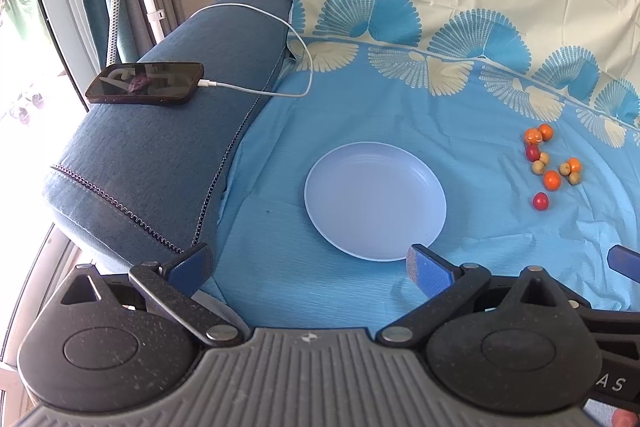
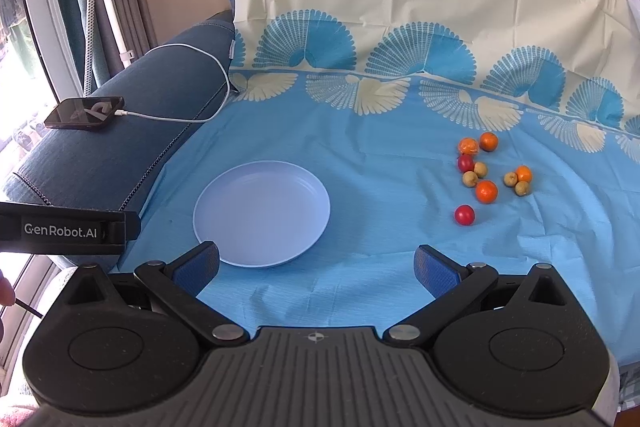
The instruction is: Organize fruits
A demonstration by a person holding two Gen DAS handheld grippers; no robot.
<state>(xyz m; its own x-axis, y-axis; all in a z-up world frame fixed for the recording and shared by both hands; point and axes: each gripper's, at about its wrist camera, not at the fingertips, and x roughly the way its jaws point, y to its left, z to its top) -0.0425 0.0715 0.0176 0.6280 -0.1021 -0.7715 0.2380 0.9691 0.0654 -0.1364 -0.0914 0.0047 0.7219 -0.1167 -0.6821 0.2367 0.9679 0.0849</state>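
Right wrist: plate (image 2: 262, 213) empty — fruits (image 2: 486, 171) clustered apart.

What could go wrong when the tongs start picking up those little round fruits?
1. The fruits are small and round; the lone red fruit could roll off across the wrinkled blue cloth if nudged.
2. The brownish fruits sit touching the oranges, so the wide-open right tongs might bump neighbours.
3. The plate lies on soft cloth and may tip or slide if pressed.
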